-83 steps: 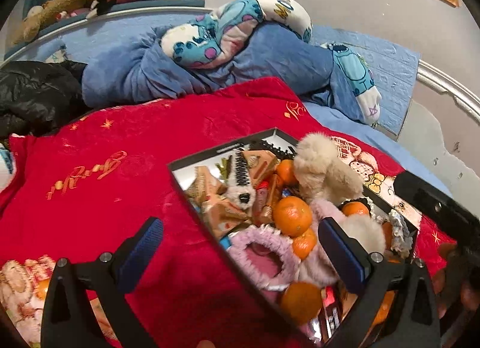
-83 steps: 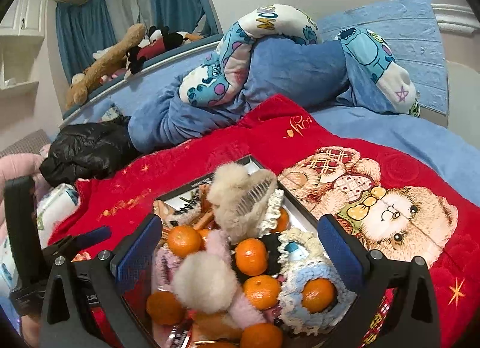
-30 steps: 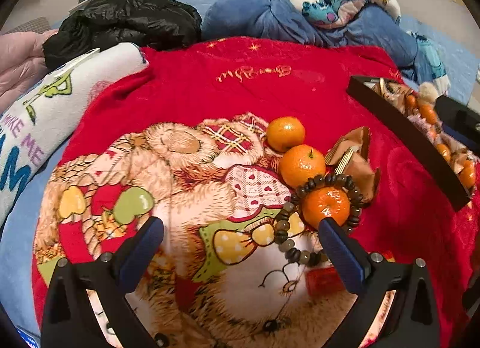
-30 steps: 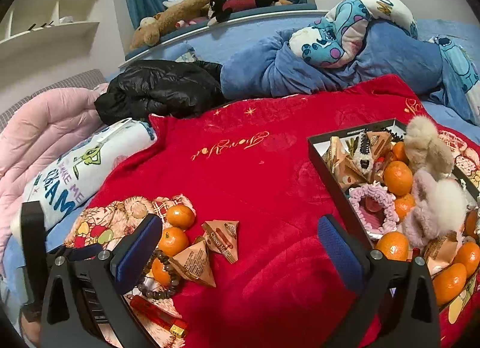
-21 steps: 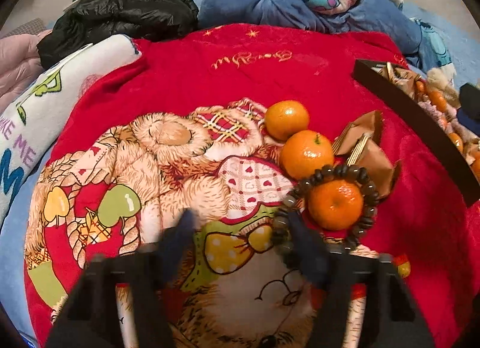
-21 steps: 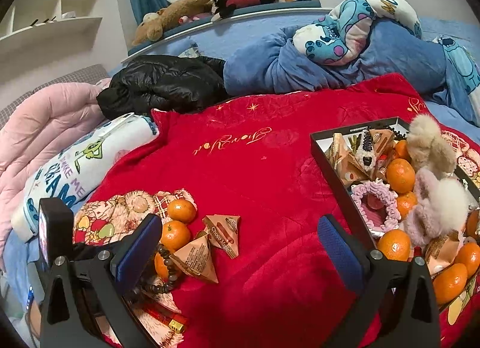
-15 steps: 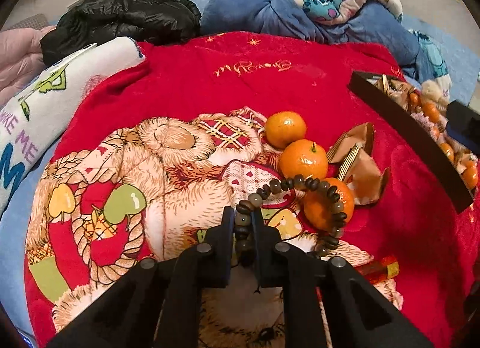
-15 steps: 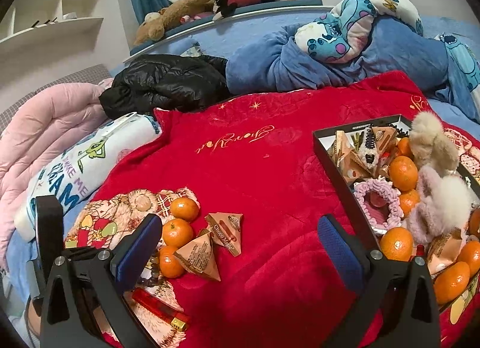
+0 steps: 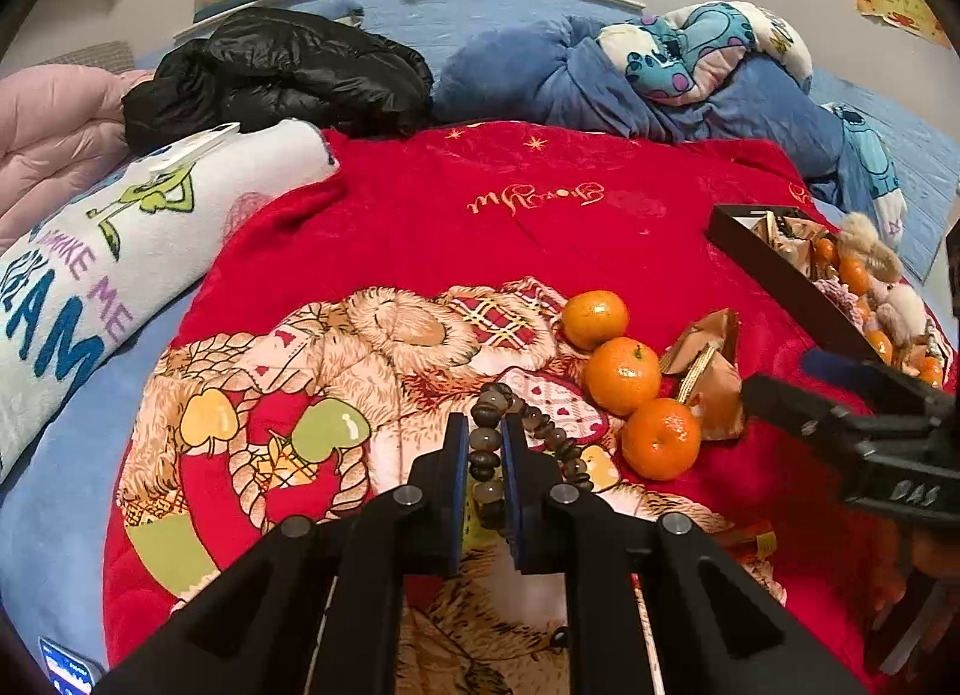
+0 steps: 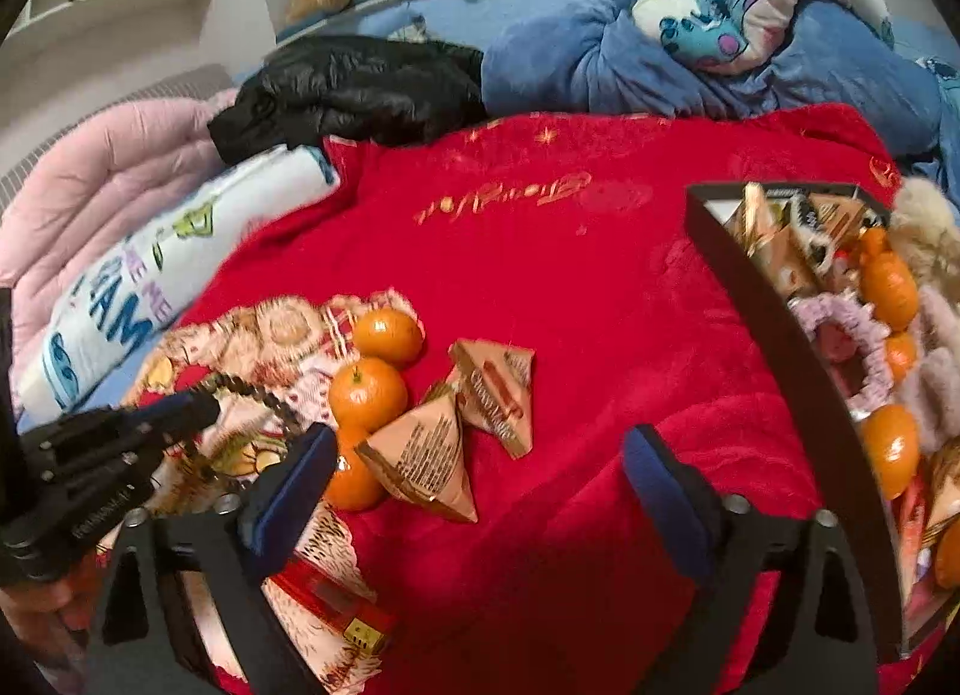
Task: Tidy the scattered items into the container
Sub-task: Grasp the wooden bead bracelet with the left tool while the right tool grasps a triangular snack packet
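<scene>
Dark wooden bead bracelet (image 9: 487,443) sits clamped in your left gripper (image 9: 483,458); your right gripper (image 10: 474,473) gapes over the brown triangular snack packets (image 10: 456,425).

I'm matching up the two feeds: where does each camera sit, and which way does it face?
Left wrist: on the left claw, looking along its fingers, shut on the bead bracelet, over the red blanket; right claw at right.
Right wrist: on the open right claw, facing the triangular packets; left claw at left.
Shared: tangerines, black box.
</scene>
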Demonstrator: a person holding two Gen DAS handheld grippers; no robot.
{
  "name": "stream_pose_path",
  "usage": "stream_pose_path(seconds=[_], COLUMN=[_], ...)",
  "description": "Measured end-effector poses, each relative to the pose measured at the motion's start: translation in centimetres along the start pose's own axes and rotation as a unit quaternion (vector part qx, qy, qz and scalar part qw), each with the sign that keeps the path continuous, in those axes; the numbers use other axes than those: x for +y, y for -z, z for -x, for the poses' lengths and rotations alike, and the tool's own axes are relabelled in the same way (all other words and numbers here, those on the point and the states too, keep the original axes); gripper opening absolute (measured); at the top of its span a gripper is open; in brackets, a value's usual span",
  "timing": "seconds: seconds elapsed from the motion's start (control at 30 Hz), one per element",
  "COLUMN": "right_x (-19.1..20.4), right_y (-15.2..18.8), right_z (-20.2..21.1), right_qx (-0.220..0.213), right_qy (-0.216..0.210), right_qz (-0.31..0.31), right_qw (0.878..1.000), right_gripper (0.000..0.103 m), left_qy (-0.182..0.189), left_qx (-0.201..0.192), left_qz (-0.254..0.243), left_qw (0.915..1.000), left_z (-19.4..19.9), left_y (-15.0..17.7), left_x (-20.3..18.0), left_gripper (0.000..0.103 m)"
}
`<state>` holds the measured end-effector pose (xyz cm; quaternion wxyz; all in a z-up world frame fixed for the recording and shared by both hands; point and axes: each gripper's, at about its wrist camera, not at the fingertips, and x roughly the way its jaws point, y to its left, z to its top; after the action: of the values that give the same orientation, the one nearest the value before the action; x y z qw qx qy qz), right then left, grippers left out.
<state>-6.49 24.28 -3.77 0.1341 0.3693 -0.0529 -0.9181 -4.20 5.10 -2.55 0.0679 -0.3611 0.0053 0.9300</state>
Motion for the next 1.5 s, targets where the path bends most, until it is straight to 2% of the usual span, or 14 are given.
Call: stream_pose_path(seconds=[0.17,0.27,0.33,0.57,0.73,0.8,1.17,1.5], right_x=[0.6,0.3,0.2,1.2,1.8,2.2,2.7,1.1], right_y=[0.3,0.3,0.1,0.2,0.3,0.4,-0.1,-0.4], right_z=[-1.7,-2.2,-2.5,-3.4,-2.8,-2.5,1.0,3.9], right_qx=[0.022,0.022,0.023,0.037,0.032,0.027,-0.017,-0.043], right_qy=[0.005,0.002,0.012,0.025,0.020,0.028,0.016,0.016], right_qz=[0.014,-0.001,-0.008,0.013,0.020,0.028,0.029,0.006], right_qw=[1.000,1.000,1.000,0.999,0.999,0.999,0.999,0.999], right_gripper=[0.086,0.080,0.070,0.055,0.031,0.031,0.031,0.031], left_qy=[0.009,0.012,0.011,0.016,0.029,0.031,0.042,0.079], left_qx=[0.002,0.001,0.004,-0.001,-0.007,-0.010,-0.033,-0.047], left_qz=[0.008,0.009,0.010,0.011,0.018,0.020,0.034,0.051], left_qw=[0.9999,0.9999,0.9999,0.9998,0.9994,0.9993,0.9980,0.9945], left_z=[0.2,0.2,-0.2,0.2,0.8,1.0,3.2,5.6], left_y=[0.1,0.2,0.1,0.0,-0.4,-0.6,-1.1,-1.2], left_x=[0.2,0.0,-0.3,-0.5,-0.6,-0.6,-0.4,-0.1], left_gripper=[0.012,0.012,0.012,0.012,0.012,0.011,0.011,0.011])
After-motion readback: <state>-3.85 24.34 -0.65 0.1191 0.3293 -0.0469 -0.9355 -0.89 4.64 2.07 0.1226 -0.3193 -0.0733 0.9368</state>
